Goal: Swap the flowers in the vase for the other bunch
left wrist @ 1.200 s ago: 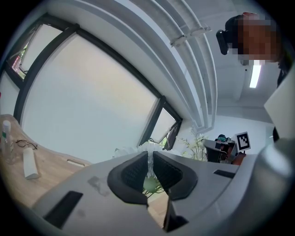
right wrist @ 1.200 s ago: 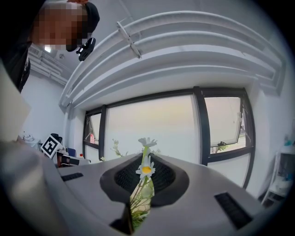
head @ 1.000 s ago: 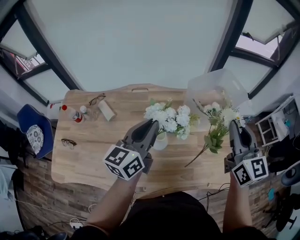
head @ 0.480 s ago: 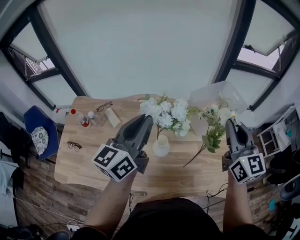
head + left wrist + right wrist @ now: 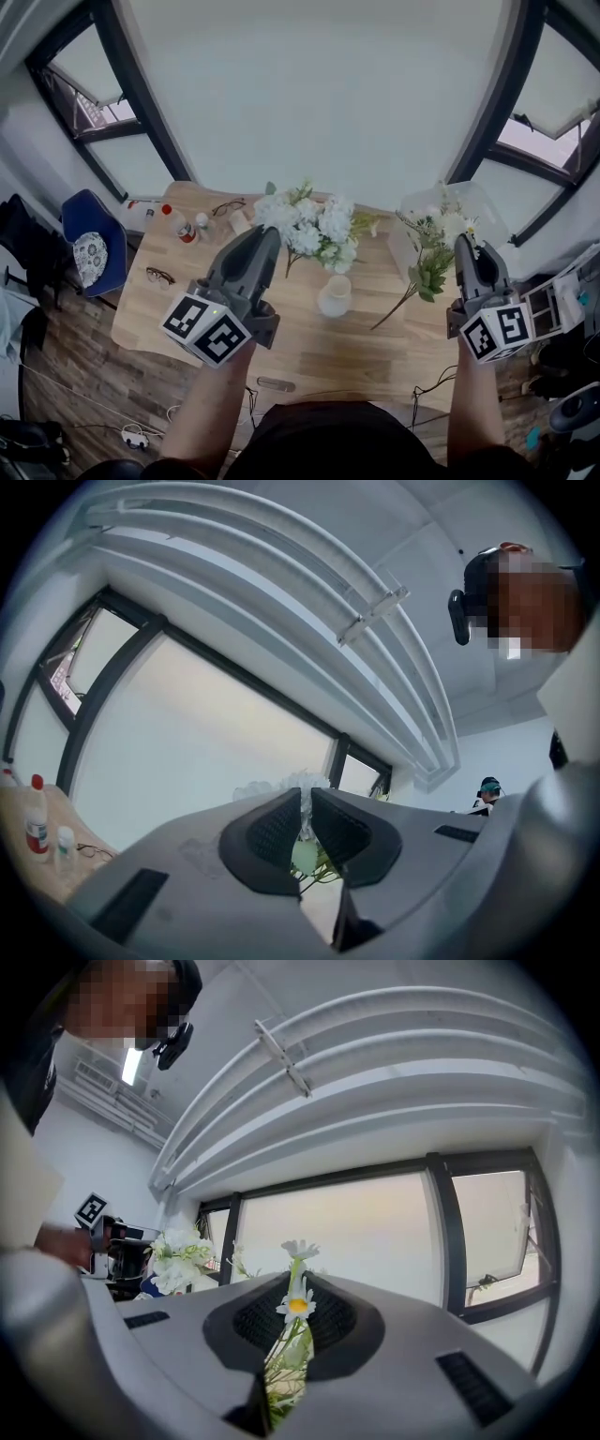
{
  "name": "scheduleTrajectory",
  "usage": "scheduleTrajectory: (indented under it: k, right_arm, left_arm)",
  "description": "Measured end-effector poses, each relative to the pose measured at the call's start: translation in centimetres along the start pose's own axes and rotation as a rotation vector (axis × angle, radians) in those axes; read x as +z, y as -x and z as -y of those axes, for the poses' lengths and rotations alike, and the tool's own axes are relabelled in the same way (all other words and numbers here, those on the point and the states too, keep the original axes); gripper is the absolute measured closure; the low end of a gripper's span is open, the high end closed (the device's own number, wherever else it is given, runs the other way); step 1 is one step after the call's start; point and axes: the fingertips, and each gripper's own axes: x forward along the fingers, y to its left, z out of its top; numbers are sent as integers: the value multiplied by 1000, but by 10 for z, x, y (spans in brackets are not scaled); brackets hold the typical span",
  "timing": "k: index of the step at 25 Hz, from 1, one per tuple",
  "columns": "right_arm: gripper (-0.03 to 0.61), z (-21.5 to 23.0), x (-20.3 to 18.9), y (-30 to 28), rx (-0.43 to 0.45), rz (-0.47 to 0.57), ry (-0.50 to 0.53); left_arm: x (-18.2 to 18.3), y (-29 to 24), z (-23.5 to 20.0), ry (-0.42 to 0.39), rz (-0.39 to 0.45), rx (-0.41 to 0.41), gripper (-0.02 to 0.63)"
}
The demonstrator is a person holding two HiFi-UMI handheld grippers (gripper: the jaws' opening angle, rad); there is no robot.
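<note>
The white flower bunch [image 5: 309, 225] hangs in the air above the tabletop [image 5: 309, 352], clear of the vase [image 5: 335, 296], with its blooms up and to the left of the vase mouth. The left claw [image 5: 265, 240] is clenched on the stems. In the left gripper view only a sliver of white bloom and green shows between the ribbed pads [image 5: 272, 832], which stand close together. The small white vase stands upright and empty near the middle of the tabletop.

To the right, the daisy bunch [image 5: 433, 248] is gripped by the right claw [image 5: 466, 247], its pads pressed on the green stems with a yellow-centred daisy poking up between them. One long stem trails down and left towards the wood, and it cannot be made out whether its tip touches.

Both forearms reach forward from the bottom of the head view. The left claw is tipped slightly upward and the right is about level. In the head view each claw's body covers its grip point.

A clear plastic box [image 5: 469, 202] sits behind the daisies. Small bottles [image 5: 180, 227] and a pair of glasses [image 5: 159, 276] lie at the left end, and a blue chair [image 5: 89, 253] stands beyond it.
</note>
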Motion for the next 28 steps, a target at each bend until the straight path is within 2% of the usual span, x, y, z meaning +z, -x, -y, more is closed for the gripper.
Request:
scheduleTrajectory:
  k: [10,15,24,28]
  right_arm:
    - [526,-6,-10,-45,39,-5,18]
    - [526,-22,-19,-77,58,-25,29]
    - [526,-35,-33,-122,100,-22,55]
    - [526,-38,-41,-135,106,-30,81]
  left_arm:
    - [-6,52,-52,5,-3,167,577]
    - [-3,79,-84,-18,-16,234,577]
    - [-13,95,-114,-2,-40,315,577]
    - [-18,99,-120,-24,-63,339,577]
